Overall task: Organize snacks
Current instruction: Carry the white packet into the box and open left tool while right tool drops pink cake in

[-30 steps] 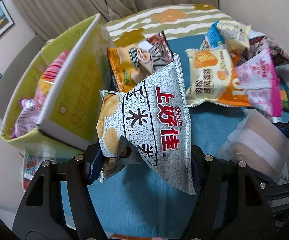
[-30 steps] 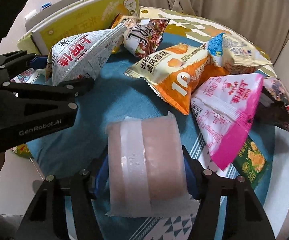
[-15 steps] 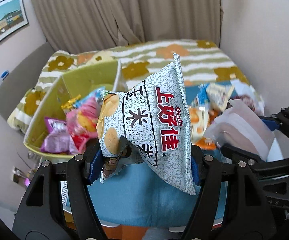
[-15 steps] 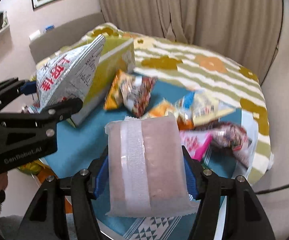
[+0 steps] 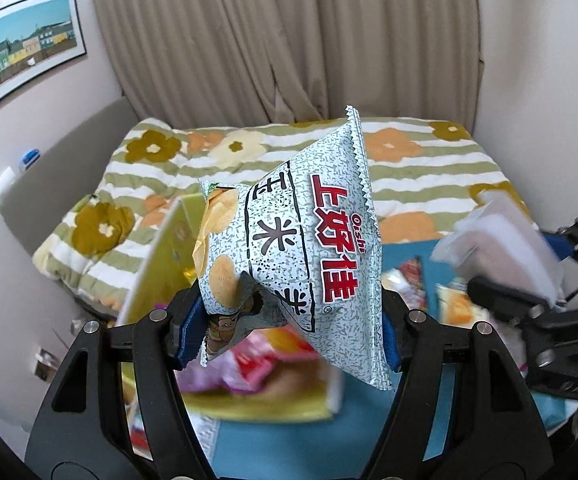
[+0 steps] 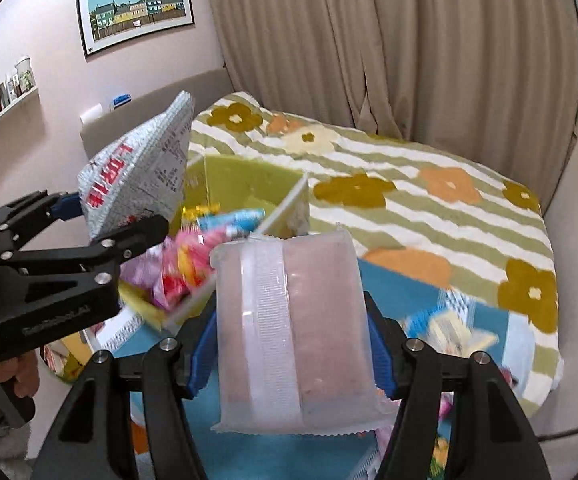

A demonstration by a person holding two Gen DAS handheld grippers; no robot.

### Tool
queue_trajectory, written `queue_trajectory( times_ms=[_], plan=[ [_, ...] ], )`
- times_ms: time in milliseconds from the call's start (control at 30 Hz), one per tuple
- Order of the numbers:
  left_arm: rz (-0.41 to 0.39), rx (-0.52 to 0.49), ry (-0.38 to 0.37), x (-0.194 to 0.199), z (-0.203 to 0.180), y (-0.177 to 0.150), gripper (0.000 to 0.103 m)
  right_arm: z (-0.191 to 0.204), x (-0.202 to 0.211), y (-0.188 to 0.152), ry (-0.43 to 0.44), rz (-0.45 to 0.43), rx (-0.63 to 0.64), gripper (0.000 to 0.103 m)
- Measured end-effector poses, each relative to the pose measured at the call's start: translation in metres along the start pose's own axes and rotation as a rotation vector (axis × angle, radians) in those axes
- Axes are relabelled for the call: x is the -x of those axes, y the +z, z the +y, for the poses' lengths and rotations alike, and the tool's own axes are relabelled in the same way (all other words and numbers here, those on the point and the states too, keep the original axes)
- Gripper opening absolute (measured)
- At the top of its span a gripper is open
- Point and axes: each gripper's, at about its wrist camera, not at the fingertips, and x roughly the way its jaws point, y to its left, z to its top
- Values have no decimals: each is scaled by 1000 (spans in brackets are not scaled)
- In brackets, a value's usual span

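Snacks in transit, two at once: left gripper with jaws partly closed, clamped on the lower end of a grey-speckled Oishi chip bag, held tilted in the air above the yellow-green box; right gripper likewise partly closed, blue pads pressed against the sides of a frosted pinkish packet with a white seal strip up its middle, held upright just short of the box's near wall. Step in hand, by judgement: carry phase, both items lifted off the blue-clothed worktop and headed for the box, which already contains pink, red and blue wrappers. Next move likely calls for bringing each packet over an open part of the box, lowering it inside, then widening the jaws; care needed so the two grippers, near each other, stay clear and the raised flap is not knocked. Hard to make out: box contents smeared by blur, remaining snacks on the worktop at right only as streaks, box floor hidden behind the held bags, packet's contents unreadable through the frosted film. Flowered striped bedding beyond, curtain behind.
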Motion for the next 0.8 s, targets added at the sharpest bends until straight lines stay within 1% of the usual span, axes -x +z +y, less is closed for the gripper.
queue_trajectory(
  times_ms=[133,267,433,567,600,667,700,800],
  plan=[
    [33,-3,-2,-37,38,21,65,8,-26,34,-6,-13,-23,59],
    [79,-13,-25,-78,67,35,65,21,-61,68,-18,3,-42,59],
    [147,-29,-68,-134,98,43,65,32,-103,93,-20,41,-90,59],
    [209,-47,-112,-171,109,41,66,38,-133,105,-39,78,-127,59],
    [217,-55,-128,-178,111,41,70,39,-140,107,-45,89,-141,59],
    [226,-64,-154,-186,114,40,89,41,-148,110,-55,101,-157,59],
    [229,-64,-160,-189,117,39,103,42,-152,111,-60,105,-162,59],
    [232,-56,-192,-190,126,35,102,44,-159,113,-73,118,-173,59]
  ],
)
